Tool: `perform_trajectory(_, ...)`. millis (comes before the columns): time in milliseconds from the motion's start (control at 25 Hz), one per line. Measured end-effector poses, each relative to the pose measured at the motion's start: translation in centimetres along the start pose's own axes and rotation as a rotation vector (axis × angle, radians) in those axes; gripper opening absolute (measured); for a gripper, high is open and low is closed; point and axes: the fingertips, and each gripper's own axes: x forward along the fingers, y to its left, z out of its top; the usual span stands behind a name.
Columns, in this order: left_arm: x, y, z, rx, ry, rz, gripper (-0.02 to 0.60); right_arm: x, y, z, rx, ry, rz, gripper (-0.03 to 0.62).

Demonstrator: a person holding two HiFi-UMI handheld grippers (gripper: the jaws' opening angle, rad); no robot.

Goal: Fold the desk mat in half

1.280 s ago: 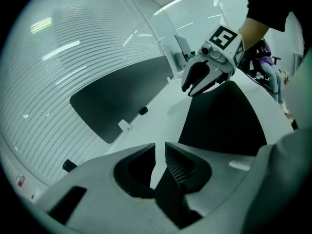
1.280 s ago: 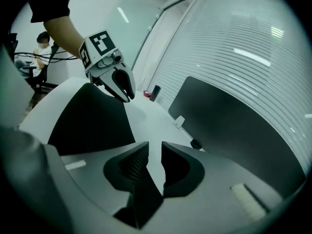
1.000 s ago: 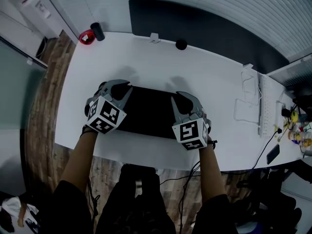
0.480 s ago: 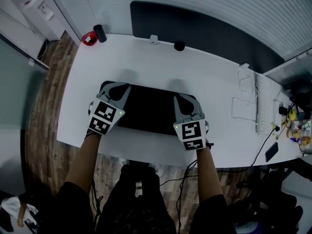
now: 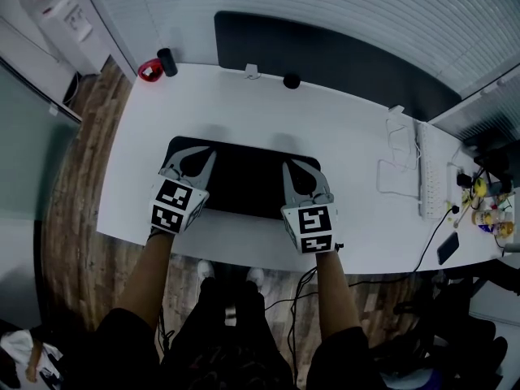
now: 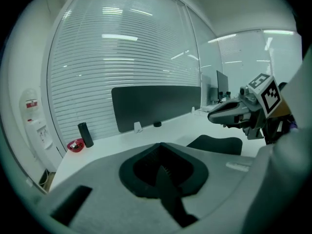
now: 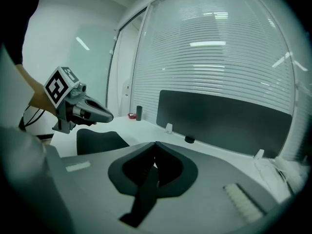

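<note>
The black desk mat (image 5: 244, 181) lies on the white desk (image 5: 244, 104) in front of me. My left gripper (image 5: 188, 162) reaches over the mat's left end and my right gripper (image 5: 302, 171) over its right end. In the left gripper view the jaws (image 6: 161, 161) are shut, with a thin dark strip of the mat (image 6: 171, 204) pinched between them. The right gripper view shows the same: shut jaws (image 7: 155, 162) with a mat strip (image 7: 143, 200) between them. More of the mat (image 6: 214, 144) shows beyond the tips, under the other gripper.
A dark partition panel (image 5: 325, 55) runs along the desk's far edge. A red dish (image 5: 149, 71) and a black cylinder (image 5: 167, 61) stand at the far left corner. A small black round object (image 5: 291, 80) sits near the panel. A power strip and cables (image 5: 422, 169) lie at the right.
Both pairs of jaws have narrowed and closed on the mat. My arms and grippers sit slightly nearer to me in the picture.
</note>
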Motion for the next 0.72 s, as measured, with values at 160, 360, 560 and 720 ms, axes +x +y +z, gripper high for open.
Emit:
perform_trajectory(160, -1.6, -0.6, 1.1, -0.022, -0.034, 0.029, 0.0, -1.6, 0.2, 0.9, 0.046, -0.029, -0.02, 0.008)
perform_trajectory(360, -3.4, -1.8, 1.8, -0.05, -0.064, 0.04, 0.0, -3.5, 0.9, 1.3, 0.059, -0.045, -0.02, 0.008)
perform_trajectory(560, -5.2, -2.6, 2.7, -0.049, -0.088, 0.056, 0.0, -5.5, 1.4, 2.1, 0.09, -0.074, -0.03, 0.008)
perform_trajectory(720, -6.7, -3.0, 3.8, -0.048, -0.117, 0.075, 0.0, -7.1, 1.4, 2.8, 0.114, -0.102, -0.051, 0.008)
